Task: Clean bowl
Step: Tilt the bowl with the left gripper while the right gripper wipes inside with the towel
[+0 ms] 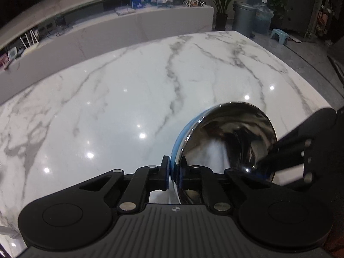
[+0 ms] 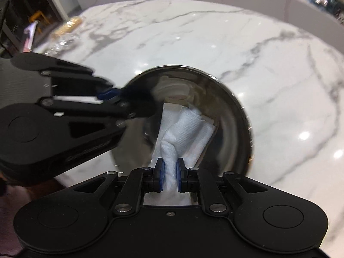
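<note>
Home living room, marble table [image 1: 129, 90], potted plant [image 1: 221, 2], low media console [image 1: 86, 10], step stool [image 1: 279, 34]

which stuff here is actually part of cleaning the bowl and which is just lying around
In use:
- steel bowl, tilted, its rim clamped by the left gripper
- white paper towel, pinched in the right gripper, reaching into the bowl

Just lying about:
- clear-wrapped packet at the far edge of the marble table
- bin, blue stool, potted plant on the floor beyond
</note>
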Tool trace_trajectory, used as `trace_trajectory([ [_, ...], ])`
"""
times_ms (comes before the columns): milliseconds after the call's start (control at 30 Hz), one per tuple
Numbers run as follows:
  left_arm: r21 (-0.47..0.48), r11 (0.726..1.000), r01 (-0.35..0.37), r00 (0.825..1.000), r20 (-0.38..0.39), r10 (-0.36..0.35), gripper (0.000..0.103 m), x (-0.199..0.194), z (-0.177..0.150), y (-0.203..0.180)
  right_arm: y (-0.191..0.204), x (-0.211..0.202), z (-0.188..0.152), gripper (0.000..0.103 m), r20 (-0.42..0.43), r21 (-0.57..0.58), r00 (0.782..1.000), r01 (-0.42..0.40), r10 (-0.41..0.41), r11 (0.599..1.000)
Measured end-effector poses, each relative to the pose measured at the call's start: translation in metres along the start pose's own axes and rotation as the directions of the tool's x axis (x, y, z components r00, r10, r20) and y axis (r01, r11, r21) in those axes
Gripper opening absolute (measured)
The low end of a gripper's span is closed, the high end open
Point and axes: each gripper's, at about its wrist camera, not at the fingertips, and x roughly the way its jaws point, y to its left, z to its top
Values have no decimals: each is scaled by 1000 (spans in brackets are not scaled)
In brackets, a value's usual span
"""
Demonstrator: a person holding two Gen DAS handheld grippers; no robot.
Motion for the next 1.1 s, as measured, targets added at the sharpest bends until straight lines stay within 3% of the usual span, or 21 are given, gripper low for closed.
trace_trajectory([
  [167, 8, 1000, 2, 1000, -5, -2, 7, 1, -1, 0, 13, 7, 3, 9, -29, -118, 996, 76, -80, 990],
  [267, 8, 1000, 1, 1000, -15, -1, 7, 3, -2, 1, 13, 9, 7, 9, -15, -177, 980, 191, -197, 966],
  [367, 10, 1000, 2, 1000, -16, -2, 7, 3, -2, 1, 11, 8, 10, 9, 5, -188, 970, 240, -243, 953],
  [533, -29, 999, 20, 999, -30, -20, 10, 4, -3, 4, 8, 12, 12, 9, 4, -181, 970, 239, -242, 954],
  [667, -46, 997, 56, 994, -87, -60, 19, 11, -8, 5, -2, 16, 17, 9, 2, -147, 973, 230, -232, 962],
  [1100, -32, 998, 61, 995, -79, -64, 12, 9, -8, 5, -24, 19, 25, 9, -5, -48, 986, 164, -165, 985],
])
